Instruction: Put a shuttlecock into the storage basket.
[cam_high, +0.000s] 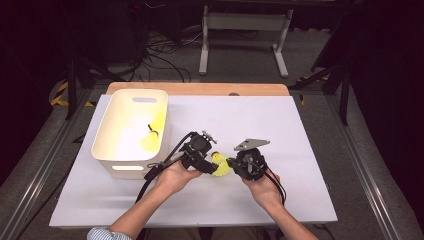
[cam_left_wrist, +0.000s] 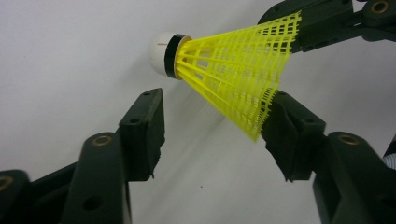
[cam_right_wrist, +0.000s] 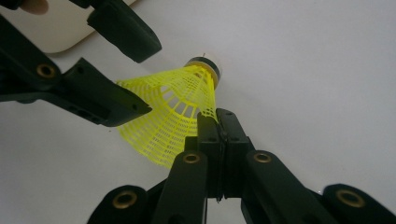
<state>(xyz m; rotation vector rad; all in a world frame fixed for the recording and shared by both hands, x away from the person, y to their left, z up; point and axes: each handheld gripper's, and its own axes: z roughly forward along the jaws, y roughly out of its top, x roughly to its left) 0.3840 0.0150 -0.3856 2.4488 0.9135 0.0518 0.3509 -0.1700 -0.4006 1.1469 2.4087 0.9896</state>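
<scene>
Yellow shuttlecock (cam_high: 220, 165) sits between the two tongs, held off the white surface (cam_high: 300, 150), just right of the white bin (cam_high: 107, 142). White cork (cam_left_wrist: 159, 49) with a black band, yellow mesh skirt flaring away from it.

Right tongs (cam_right_wrist: 218, 122): jaws pressed together, pinching the skirt's mesh wall near the cork end. Clamped on the shuttlecock. In the high view the right tongs (cam_high: 235, 164) carry a grey three-cornered plate on top.

Left tongs (cam_left_wrist: 215, 126): jaws apart, straddling the skirt's wide end. One jaw sits clear of the mesh; the other is right at the skirt rim, contact unclear. No clamp. In the high view the left tongs (cam_high: 210, 162) point right toward the shuttlecock, cable trailing off toward the bin.

The bin stands on the left part of the surface, slot handles in its walls, with a second yellow shuttlecock (cam_high: 151, 140) lying inside against its right wall.

Surface: white sheet on a wooden top (cam_high: 200, 88); a strip of wood shows along the far edge. Both forearms come in from the near edge; the left has a striped sleeve (cam_high: 102, 234).

Room: dark, grey floor (cam_high: 320, 120), tangle of black cables (cam_high: 160, 55) beyond the far edge, light metal frame legs (cam_high: 245, 35), black stand legs at both sides, yellow-black hazard tape (cam_high: 60, 95) on the floor at left.
</scene>
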